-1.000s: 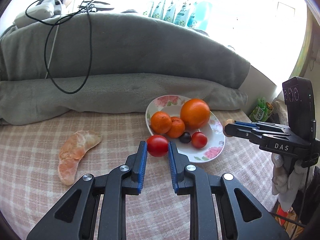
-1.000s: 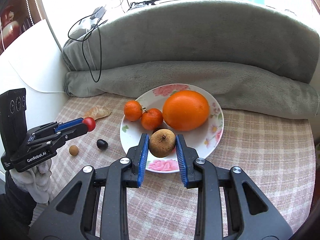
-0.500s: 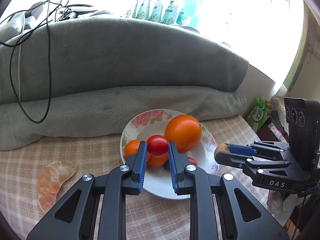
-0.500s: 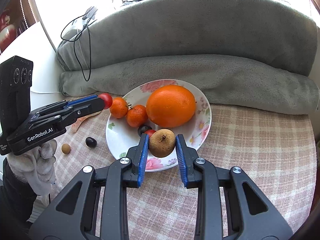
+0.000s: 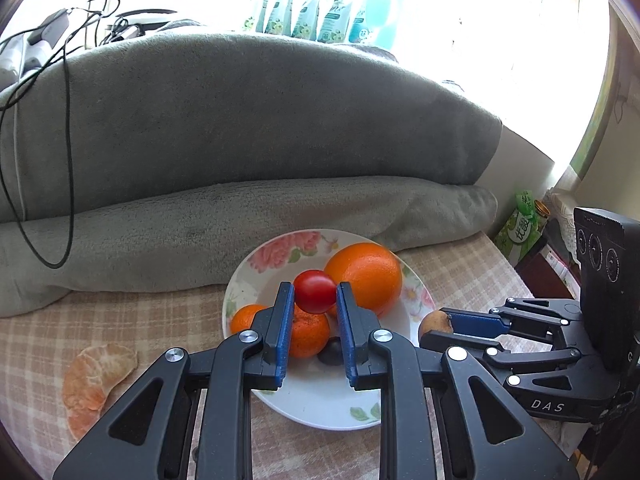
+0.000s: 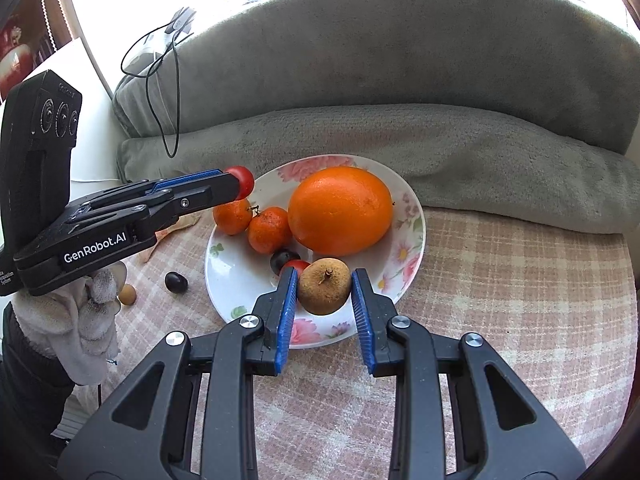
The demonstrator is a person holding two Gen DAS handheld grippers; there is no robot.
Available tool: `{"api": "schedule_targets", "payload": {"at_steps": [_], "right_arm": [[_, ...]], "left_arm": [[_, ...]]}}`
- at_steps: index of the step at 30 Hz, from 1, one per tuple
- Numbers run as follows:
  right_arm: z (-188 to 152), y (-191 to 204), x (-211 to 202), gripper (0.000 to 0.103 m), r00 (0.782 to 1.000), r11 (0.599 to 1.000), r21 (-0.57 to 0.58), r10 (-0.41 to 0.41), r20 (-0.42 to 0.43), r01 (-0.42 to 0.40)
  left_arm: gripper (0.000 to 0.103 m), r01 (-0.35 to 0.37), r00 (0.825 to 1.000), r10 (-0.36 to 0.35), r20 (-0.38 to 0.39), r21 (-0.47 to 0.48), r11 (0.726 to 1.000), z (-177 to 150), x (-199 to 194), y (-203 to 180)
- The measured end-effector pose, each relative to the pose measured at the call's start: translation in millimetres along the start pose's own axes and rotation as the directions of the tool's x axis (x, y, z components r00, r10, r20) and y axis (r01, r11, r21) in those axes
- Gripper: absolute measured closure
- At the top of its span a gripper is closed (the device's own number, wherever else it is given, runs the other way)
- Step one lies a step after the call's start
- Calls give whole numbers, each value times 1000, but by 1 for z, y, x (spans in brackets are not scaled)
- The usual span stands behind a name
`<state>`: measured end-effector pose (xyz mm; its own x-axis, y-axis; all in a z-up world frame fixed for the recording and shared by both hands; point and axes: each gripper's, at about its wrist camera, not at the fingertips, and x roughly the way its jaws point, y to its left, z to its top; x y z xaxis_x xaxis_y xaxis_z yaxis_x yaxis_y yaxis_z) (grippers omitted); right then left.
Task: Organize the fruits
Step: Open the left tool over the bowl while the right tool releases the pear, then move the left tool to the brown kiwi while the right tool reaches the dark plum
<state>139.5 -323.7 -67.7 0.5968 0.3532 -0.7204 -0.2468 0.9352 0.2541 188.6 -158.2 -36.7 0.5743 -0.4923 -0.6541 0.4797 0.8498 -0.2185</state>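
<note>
Left gripper (image 5: 315, 300) clamping smooth red tomato (image 5: 315, 291), hovering over floral plate (image 6: 412, 216). Plate holding two dimpled mandarins (image 6: 269, 229), glossy large orange (image 6: 340, 211), dark plum (image 6: 282, 259). Right gripper (image 6: 325, 291) pinching rough brown pear (image 6: 325, 285) above plate's near rim.

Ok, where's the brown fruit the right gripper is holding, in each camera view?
Left wrist: brown fruit at right, beside the floral plate rim.
Right wrist: brown fruit lower centre, over the plate's near edge.
Shared landmark: the big orange.
</note>
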Motion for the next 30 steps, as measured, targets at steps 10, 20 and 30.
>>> {"api": "schedule_targets", "payload": {"at_steps": [10,20,30], "right_arm": [[0,2,-1,74,1000,1000,-9,-4,9,4],[1,9,-10,41,999,999,-28,-16,35,17],[2,15,-22,19,997,999,-29,-37,72,39]], "left_arm": [[71,0,1000,0,7,7,1000,3,-1,-2],[54,-5,1000,4,28,10,1000,3,-12,-1],[33,-16,998,14,60,26,1000,4,-27,-4]]}}
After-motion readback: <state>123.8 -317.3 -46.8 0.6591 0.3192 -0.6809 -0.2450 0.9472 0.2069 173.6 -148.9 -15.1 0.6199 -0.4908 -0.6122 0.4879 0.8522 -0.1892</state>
